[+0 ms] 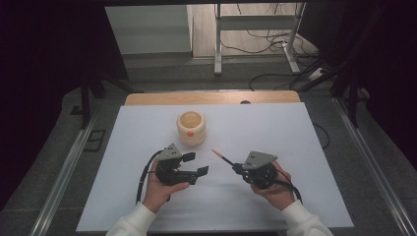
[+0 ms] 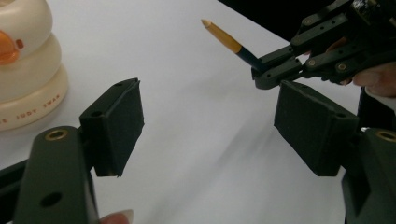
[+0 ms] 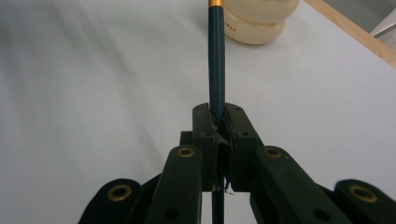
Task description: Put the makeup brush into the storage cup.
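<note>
While the right gripper (image 1: 238, 168) pinches a pencil (image 1: 221, 157) between its pressed-together jaws, the shaft runs out past the jaw tips toward the cream duck-faced cup (image 1: 191, 128), its pale tip raised off the white table cover (image 1: 295, 137). Seen from the right gripper view, the dark teal shaft (image 3: 216, 60) stands straight up from the clamped jaws, a gold band near its far end, with the cup's base (image 3: 254, 23) just behind it. From the left gripper view, the pencil (image 2: 229, 41) slants up and away from the right gripper (image 2: 275, 72), yellow-orange toward its tip.

The left gripper (image 1: 195, 164) sits near the cup, its jaws spread wide and holding nothing; the cup (image 2: 25, 65) lies off to one side of its jaws. Both grippers are held in hands above the cover, well apart from each other.
</note>
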### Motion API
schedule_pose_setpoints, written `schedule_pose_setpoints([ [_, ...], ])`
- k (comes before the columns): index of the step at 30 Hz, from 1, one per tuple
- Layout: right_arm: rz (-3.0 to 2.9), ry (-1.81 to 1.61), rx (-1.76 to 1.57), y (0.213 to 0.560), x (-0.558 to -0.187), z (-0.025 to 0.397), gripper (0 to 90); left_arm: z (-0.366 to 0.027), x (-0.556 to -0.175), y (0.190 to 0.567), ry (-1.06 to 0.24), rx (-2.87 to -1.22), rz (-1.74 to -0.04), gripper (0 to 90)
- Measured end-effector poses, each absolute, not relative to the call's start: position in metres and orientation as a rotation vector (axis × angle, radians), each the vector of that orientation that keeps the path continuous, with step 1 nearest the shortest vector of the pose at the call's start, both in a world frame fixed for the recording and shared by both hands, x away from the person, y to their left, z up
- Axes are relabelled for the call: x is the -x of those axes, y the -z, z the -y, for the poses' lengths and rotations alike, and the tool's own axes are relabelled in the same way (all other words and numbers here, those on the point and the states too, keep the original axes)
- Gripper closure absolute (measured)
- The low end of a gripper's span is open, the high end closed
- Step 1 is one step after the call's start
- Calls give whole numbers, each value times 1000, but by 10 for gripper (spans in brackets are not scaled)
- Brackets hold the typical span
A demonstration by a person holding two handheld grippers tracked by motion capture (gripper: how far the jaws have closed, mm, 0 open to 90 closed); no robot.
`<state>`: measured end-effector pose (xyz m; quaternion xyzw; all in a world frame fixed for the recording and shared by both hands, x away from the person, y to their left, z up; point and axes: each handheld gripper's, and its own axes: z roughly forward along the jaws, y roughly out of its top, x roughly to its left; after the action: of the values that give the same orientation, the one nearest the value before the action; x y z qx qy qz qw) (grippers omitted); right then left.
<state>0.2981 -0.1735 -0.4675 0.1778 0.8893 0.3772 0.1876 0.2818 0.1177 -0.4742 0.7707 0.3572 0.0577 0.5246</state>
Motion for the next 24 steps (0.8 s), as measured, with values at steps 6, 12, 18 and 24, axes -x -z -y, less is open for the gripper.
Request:
schedule_pose_setpoints([
  [6,-2494,-1066,-504,467,-298,173,853,-113,-285,475,-121,-1829,-859,251],
  [12,-2477,-1081,-508,467,-297,173,853,-111,-288,474,-98,-1801,-858,253],
  [18,-2464,-1095,-512,466,-297,173,853,-108,-290,475,-83,-1797,-860,253],
  [24,-2461,-1103,-509,467,-297,172,853,-107,-292,476,-57,-1793,-867,253],
])
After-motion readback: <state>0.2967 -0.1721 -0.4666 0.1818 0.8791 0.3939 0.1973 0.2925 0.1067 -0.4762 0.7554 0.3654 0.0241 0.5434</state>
